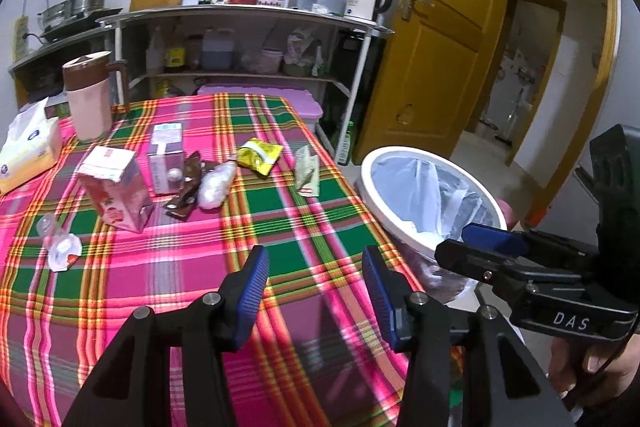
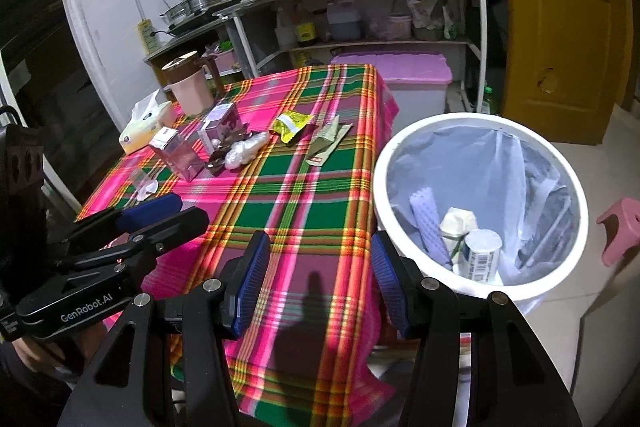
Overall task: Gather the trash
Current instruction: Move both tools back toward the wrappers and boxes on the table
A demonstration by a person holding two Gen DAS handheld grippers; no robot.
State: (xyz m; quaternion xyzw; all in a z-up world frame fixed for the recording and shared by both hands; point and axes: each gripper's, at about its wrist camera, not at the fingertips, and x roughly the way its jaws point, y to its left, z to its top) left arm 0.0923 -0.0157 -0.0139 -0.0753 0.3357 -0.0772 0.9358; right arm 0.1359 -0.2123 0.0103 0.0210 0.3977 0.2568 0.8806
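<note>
The trash lies scattered across the far half of the surface [image 1: 280, 259], which wears a pink-and-green plaid cloth. A yellow snack packet [image 1: 259, 155] sits near the middle, with a pale green wrapper [image 1: 308, 171] at its three o'clock, close to the cloth's edge. At the packet's nine o'clock lie a white crumpled bag [image 1: 216, 185] and a brown wrapper [image 1: 186, 193], touching each other. Beside those stand two opened cartons, a purple carton [image 1: 166, 159] and a red carton [image 1: 116, 191] toward seven o'clock of it. A crushed clear plastic piece [image 1: 60, 243] lies nearer, at the red carton's seven o'clock.

The white bin [image 2: 404, 155], lined with a thin bag, stands on the floor just beside the cloth's right edge; a paper cup [image 2: 482, 253] and a lilac foam sleeve [image 2: 430, 223] are already inside.

The left claw [image 1: 316, 291] hangs over the near cloth, fingers apart, nothing between them. The right claw [image 2: 320, 279] hangs likewise spread and empty, between cloth and bin.

A pink jug [image 1: 90, 95] and a tissue pack [image 1: 28, 151] stand at the surface's far left corner.
</note>
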